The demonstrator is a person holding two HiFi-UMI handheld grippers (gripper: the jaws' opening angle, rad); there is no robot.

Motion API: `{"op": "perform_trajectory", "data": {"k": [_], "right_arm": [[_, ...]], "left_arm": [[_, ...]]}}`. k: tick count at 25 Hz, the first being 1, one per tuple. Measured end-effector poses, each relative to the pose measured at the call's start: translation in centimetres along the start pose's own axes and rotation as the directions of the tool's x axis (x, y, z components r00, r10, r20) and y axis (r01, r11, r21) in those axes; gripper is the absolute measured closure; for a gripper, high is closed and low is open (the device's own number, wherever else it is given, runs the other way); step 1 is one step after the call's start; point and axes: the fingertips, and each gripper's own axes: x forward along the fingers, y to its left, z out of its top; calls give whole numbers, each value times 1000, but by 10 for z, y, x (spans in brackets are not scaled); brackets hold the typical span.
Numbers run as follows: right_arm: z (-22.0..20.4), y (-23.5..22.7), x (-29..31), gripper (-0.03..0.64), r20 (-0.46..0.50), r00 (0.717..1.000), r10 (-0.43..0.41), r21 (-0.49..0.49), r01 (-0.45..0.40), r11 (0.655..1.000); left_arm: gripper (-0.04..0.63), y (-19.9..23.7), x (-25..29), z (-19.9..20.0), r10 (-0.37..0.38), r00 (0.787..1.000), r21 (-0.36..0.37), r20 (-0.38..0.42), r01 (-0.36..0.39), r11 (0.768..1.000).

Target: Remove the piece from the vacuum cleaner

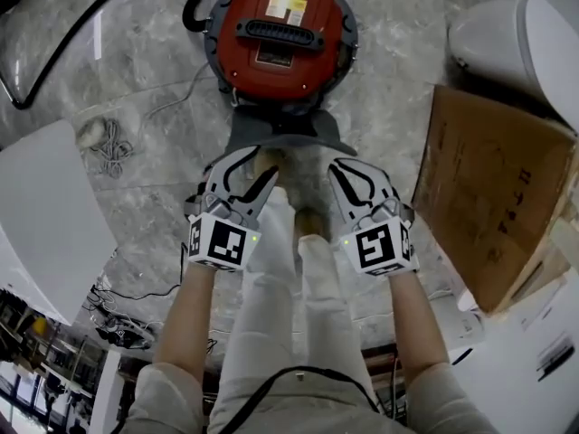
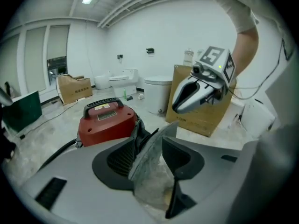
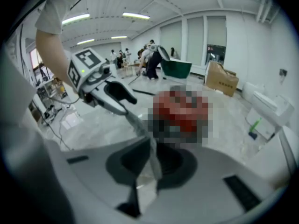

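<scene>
Where marble floor (image 1: 136, 61) spreads, red vacuum cleaner (image 1: 280, 34) (cardboard box (image 1: 488, 188) nearby)

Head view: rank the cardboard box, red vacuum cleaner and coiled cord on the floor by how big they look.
1. The cardboard box looks largest, though it may be nearer the camera.
2. The red vacuum cleaner, cut off at the top edge.
3. The coiled cord, clearly smallest.

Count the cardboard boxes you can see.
2. One box lies right of the vacuum; the other sits far off by the windows. Others may be hidden.
</scene>
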Motion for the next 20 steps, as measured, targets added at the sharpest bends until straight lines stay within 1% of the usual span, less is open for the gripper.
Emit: {"op": "perform_trajectory", "data": {"k": [1, 3, 5, 7, 10, 15, 20], "right_arm": [[-4, -3, 6, 579, -11, 1000, -2, -3, 2, 1000], [-14, -4, 20, 508, -39, 999, 16, -1, -16, 1000], [-22, -6, 32, 474, -72, 997, 33, -8, -34, 999], [-31, -8, 43, 432, -111, 993, 40, -29, -44, 999], [-42, -12, 56, 400, -152, 987, 54, -50, -62, 997], [-37, -12, 69, 397, -160, 984, 76, -133, -98, 986], [-34, -5, 82, 397, -188, 977, 102, -214, -141, 967]], "left_arm": [[405, 1, 5, -7, -11, 999, 51, -30, 12, 999], [388, 4, 15, -18, -31, 996, 150, -85, 44, 988], [373, 7, 24, -26, -48, 991, 218, -125, 75, 973], [360, 10, 34, -32, -63, 987, 245, -149, 99, 965], [350, 10, 47, -38, -92, 980, 259, -177, 136, 956], [348, 2, 62, -42, -127, 969, 291, -212, 187, 938], [350, -5, 74, -53, -142, 950, 360, -277, 240, 902]]}}
